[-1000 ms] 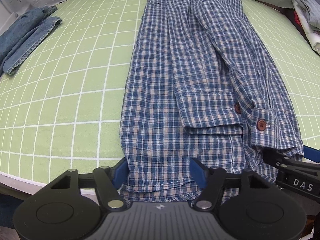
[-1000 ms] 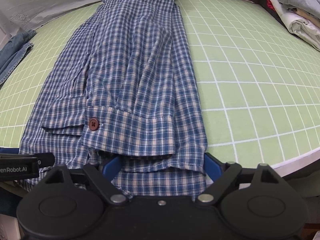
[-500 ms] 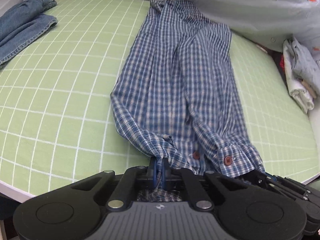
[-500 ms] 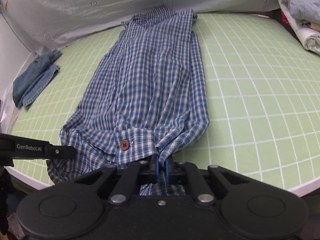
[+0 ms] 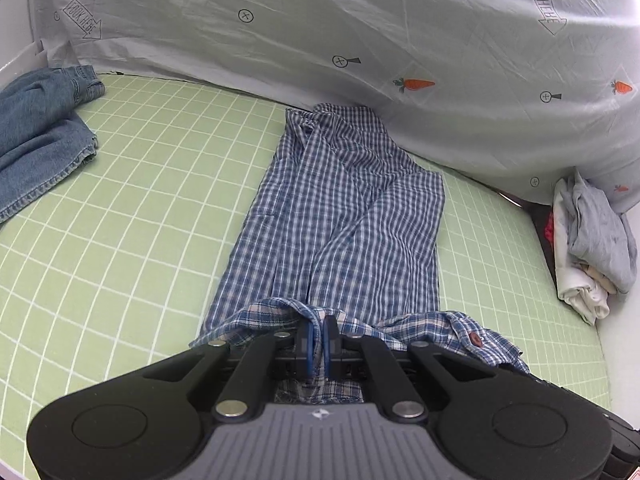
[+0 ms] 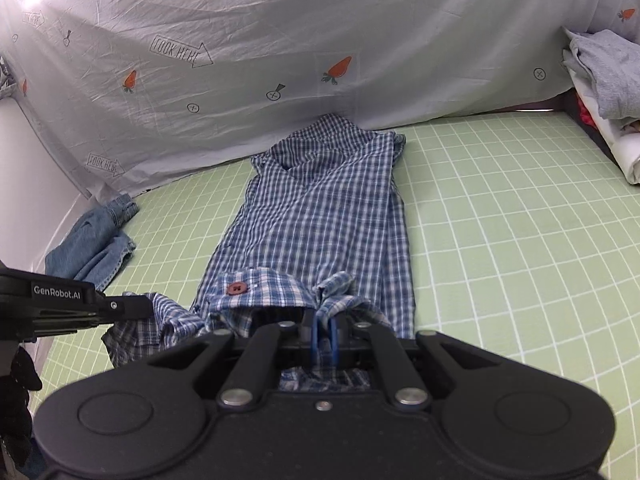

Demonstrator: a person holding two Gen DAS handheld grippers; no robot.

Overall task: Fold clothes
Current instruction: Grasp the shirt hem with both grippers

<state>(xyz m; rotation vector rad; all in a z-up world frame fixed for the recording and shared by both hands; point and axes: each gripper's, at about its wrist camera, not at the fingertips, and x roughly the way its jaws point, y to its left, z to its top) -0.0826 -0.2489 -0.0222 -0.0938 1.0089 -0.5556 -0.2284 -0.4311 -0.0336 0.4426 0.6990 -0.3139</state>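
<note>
Both claws had lifted the plaid shirt [image 5: 344, 216] hem off the green grid mat [image 5: 132, 208]; left claw [image 5: 316, 338] and right claw [image 6: 324, 334] each clenched on shirt fabric.

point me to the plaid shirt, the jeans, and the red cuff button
plaid shirt [image 5: 360, 232]: left wrist view, flat middle of the body.
jeans [image 5: 36, 136]: left wrist view, middle of the denim pile.
red cuff button [image 6: 236, 288]: right wrist view, button centre.

Blue-white checked shirt [image 5: 340, 220], green gridded mat [image 5: 140, 200]
</note>
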